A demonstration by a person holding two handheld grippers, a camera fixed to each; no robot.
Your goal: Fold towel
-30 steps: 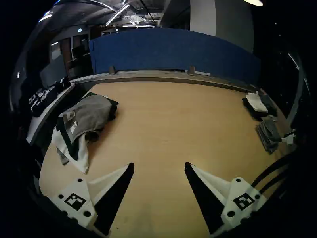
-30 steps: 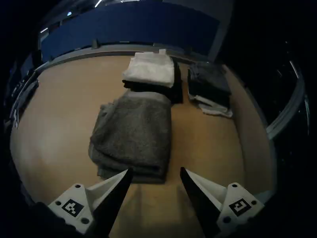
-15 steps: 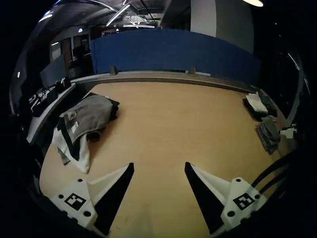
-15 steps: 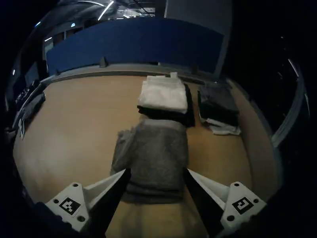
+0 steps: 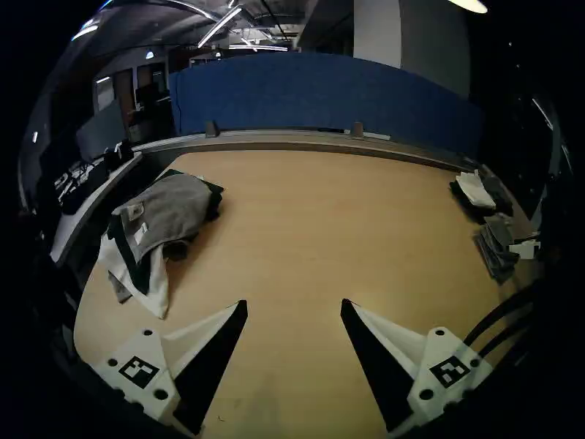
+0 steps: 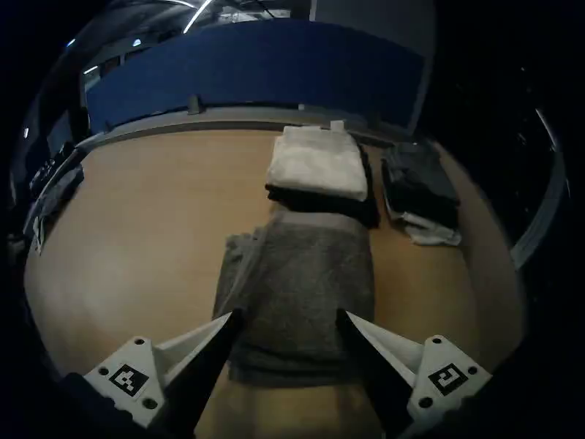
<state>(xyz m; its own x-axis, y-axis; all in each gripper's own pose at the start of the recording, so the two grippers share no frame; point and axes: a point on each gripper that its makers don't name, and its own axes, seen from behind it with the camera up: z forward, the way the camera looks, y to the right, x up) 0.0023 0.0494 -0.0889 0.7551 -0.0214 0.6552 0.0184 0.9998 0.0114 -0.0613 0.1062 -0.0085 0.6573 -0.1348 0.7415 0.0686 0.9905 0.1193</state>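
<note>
Gray towel (image 6: 303, 285): lying folded into a neat rectangle on the table (image 6: 139, 219). Its far edge is reaching up to the white towel (image 6: 318, 161), which is sitting on a dark stack (image 6: 325, 201); whether the two are touching I cannot tell.

Right gripper (image 6: 289, 314): its fingers are standing wide apart and pinching nothing, with the near part of the gray towel running between and under them.

What is changing: a second ago the gray towel was lying clear ahead of the fingertips. Now the right gripper is coming in over it, while the gap between the fingers is staying the same.

Left gripper (image 5: 292, 303): hanging wide and empty over bare wood, its view hardly shifting over that second.

Heap of cloths (image 5: 157, 223): sitting crumpled at the table's left edge, well apart from the folded ones — untouched so far.

Second dark stack (image 6: 420, 190): resting just beside the white towel.

Meaning for the task: the folding of this towel is looking finished. The step in hand is probably placing it or tidying it against the finished stacks. The heap is likely waiting its turn.
</note>
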